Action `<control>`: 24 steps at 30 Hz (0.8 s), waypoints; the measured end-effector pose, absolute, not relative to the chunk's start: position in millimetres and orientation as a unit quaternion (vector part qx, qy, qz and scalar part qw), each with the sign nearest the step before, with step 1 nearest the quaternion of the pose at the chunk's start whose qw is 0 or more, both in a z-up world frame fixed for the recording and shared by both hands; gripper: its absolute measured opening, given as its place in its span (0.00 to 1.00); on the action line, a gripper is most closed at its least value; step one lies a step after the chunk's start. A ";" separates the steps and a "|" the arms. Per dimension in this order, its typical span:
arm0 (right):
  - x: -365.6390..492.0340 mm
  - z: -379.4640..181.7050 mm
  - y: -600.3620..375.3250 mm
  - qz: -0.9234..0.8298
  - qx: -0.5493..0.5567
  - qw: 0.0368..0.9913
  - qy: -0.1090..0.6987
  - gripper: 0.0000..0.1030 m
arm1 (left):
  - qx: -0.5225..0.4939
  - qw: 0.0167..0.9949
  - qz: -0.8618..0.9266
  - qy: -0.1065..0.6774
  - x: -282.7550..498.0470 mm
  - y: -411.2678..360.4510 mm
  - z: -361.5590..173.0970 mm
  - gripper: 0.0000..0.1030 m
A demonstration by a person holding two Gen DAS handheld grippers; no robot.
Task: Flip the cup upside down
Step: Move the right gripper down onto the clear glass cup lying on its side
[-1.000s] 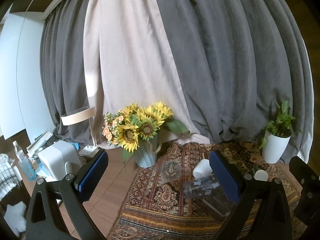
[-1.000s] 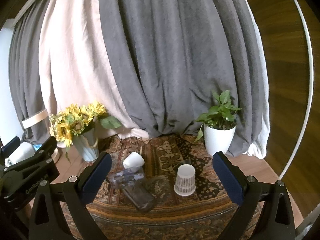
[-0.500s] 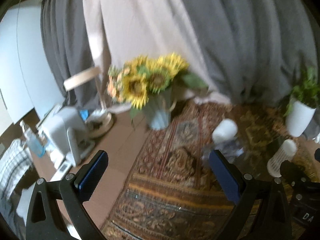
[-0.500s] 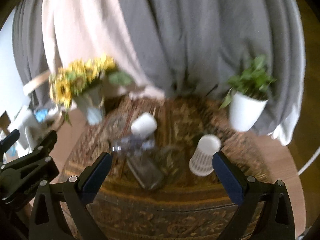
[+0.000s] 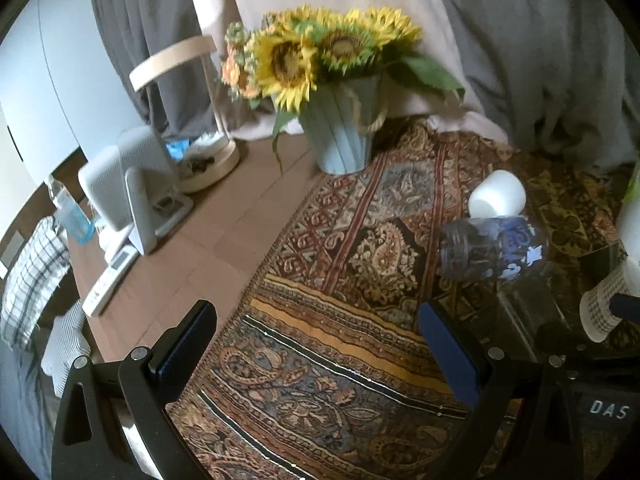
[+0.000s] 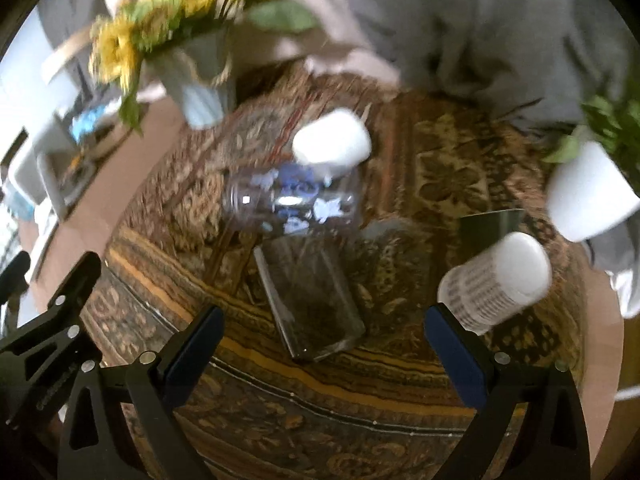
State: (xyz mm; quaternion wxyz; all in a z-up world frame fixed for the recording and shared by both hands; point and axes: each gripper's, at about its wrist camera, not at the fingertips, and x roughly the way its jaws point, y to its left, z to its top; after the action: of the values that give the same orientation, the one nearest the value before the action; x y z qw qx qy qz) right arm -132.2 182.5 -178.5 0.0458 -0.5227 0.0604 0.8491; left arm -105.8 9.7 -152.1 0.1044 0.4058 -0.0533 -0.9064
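I count two grippers, both with jaws spread wide and nothing between them: my left gripper (image 5: pixel 316 354) hangs over the near stripes of the patterned rug (image 5: pixel 348 344), and my right gripper (image 6: pixel 324 354) hangs over the same rug further right. Cups number four on the rug. One plain white cup (image 6: pixel 331 143) lies on its side at the back; one clear glass with blue print (image 6: pixel 294 202) lies on its side touching the front of it; one plain clear tumbler (image 6: pixel 310 300) lies on its side nearest my right gripper, its base toward the camera. The fourth, a white cup with a checked band (image 6: pixel 494 280), is just beyond my right gripper's right-hand finger; the right wrist view is blurred and I cannot tell for certain which end is up. A dark square item (image 6: pixel 492 226) lies just behind it. Surroundings: one blue ribbed vase of sunflowers (image 5: pixel 340 136) at the rug's back left corner, one white pot with a green plant (image 6: pixel 588 196) at the back right, grey and beige curtains (image 5: pixel 500 40) behind. On the wooden floor (image 5: pixel 208 240) to the left stand one white appliance (image 5: pixel 128 184), one round wooden lamp (image 5: pixel 200 108), one water bottle (image 5: pixel 70 214) and one white remote (image 5: pixel 110 278). The tumbler lies between my right gripper and the printed glass.
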 end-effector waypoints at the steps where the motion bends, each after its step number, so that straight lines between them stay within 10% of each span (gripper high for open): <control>1: -137.7 -183.1 182.1 0.842 -0.536 0.041 0.055 0.98 | 0.410 0.106 -0.904 -0.053 -108.5 10.1 -155.1 1.00; 24: -183.3 -244.1 179.1 0.786 -0.617 0.016 0.043 0.70 | 0.471 0.105 -0.872 -0.080 -141.7 7.4 -198.3 1.00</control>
State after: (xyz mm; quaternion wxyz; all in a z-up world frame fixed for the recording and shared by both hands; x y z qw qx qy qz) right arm -183.3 179.1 -244.1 0.0155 -0.6169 0.0428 0.7858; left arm -141.7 7.4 -198.3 0.1049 0.4706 -0.0798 -0.8725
